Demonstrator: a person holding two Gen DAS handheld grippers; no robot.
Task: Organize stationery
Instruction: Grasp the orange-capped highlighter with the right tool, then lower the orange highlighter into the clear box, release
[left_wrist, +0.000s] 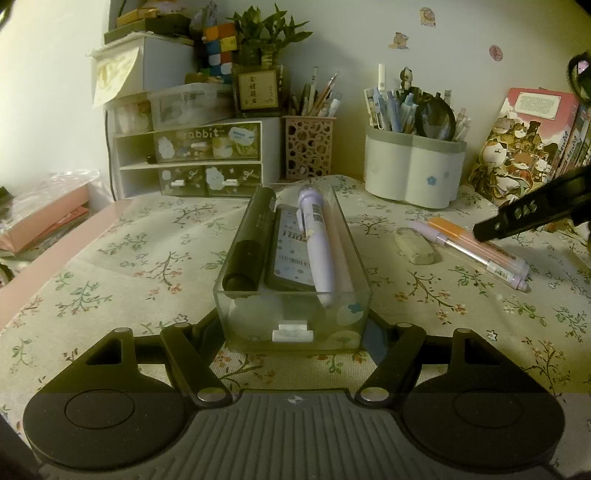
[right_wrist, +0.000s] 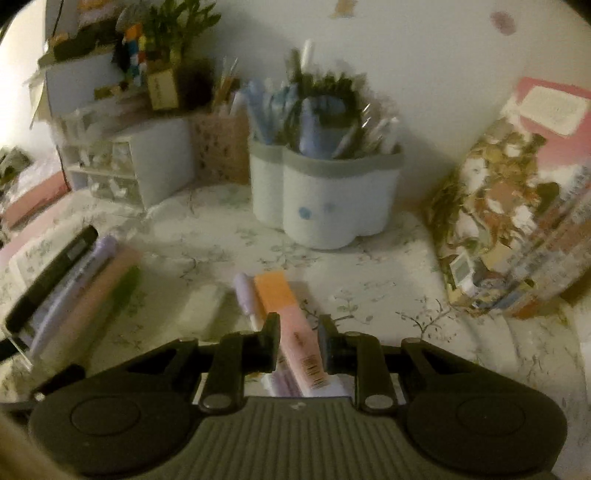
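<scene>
The right gripper (right_wrist: 297, 341), fingers apart, straddles the orange pen (right_wrist: 291, 325), whose long axis runs forward between them on the cloth, while the left gripper (left_wrist: 295, 332), spread wide, flanks the tray (left_wrist: 291, 321).

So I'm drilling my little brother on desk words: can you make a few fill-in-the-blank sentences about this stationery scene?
1. The clear tray sits between the fingers of the ____ gripper.
2. The purple pen lies inside the ____.
3. The right gripper straddles a pink pack with an ____ end.
4. The grey eraser lies on the floral ____.

Missing words: left; tray; orange; tablecloth
</scene>
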